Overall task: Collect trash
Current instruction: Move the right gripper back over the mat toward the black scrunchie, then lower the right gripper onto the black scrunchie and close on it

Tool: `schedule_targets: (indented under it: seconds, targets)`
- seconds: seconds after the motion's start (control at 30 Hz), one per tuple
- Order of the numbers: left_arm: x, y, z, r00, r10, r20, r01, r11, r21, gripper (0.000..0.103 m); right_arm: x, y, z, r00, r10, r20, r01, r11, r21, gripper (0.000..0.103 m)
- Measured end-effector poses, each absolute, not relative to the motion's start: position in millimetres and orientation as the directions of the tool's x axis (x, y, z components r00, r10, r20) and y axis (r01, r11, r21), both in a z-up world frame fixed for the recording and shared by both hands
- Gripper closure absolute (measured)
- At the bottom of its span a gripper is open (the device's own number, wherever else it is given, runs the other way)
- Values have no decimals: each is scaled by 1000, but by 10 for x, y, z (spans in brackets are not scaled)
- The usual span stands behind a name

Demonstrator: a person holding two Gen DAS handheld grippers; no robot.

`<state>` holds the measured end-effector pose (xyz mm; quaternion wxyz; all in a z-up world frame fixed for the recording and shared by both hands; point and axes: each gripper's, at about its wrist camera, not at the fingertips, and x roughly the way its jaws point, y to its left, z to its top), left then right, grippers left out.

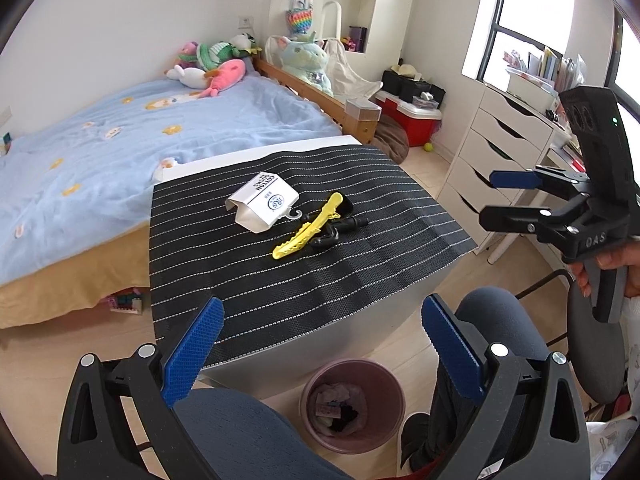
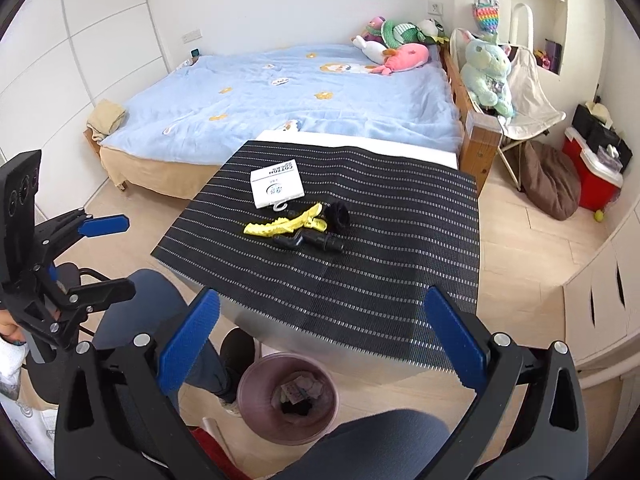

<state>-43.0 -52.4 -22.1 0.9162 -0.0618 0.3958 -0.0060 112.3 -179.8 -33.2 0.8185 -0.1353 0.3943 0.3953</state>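
Observation:
A white sock package [image 1: 262,203] [image 2: 277,187], a yellow hair clip [image 1: 307,230] [image 2: 283,225], a black scrunchie [image 1: 346,205] [image 2: 338,216] and a black plastic part [image 1: 338,232] [image 2: 308,241] lie together on the black striped mat [image 1: 280,280] [image 2: 360,280] of a low table. A pink trash bin [image 1: 352,405] [image 2: 288,397] with some scraps in it stands on the floor below the table's near edge. My left gripper [image 1: 322,344] [image 2: 106,256] is open and empty above the near edge. My right gripper [image 2: 324,344] [image 1: 506,200] is open and empty, held off the table's right side.
A bed [image 1: 100,152] [image 2: 280,92] with a blue cover and plush toys lies behind the table. White drawers [image 1: 492,160] stand at the right, with a red cooler [image 1: 412,120] [image 2: 592,176] and a brown cushion [image 2: 548,180] on the floor. The person's knees [image 1: 240,432] [image 2: 380,440] flank the bin.

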Motion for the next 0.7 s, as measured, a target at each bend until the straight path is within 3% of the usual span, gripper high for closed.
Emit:
schedule_targets:
  seconds: [0.7]
  targets:
    - [-301, -377, -192, 693, -38, -720, -66, 991, -115, 8, 2063, -1032, -947, 325, 388, -862, -807, 590, -39, 3]
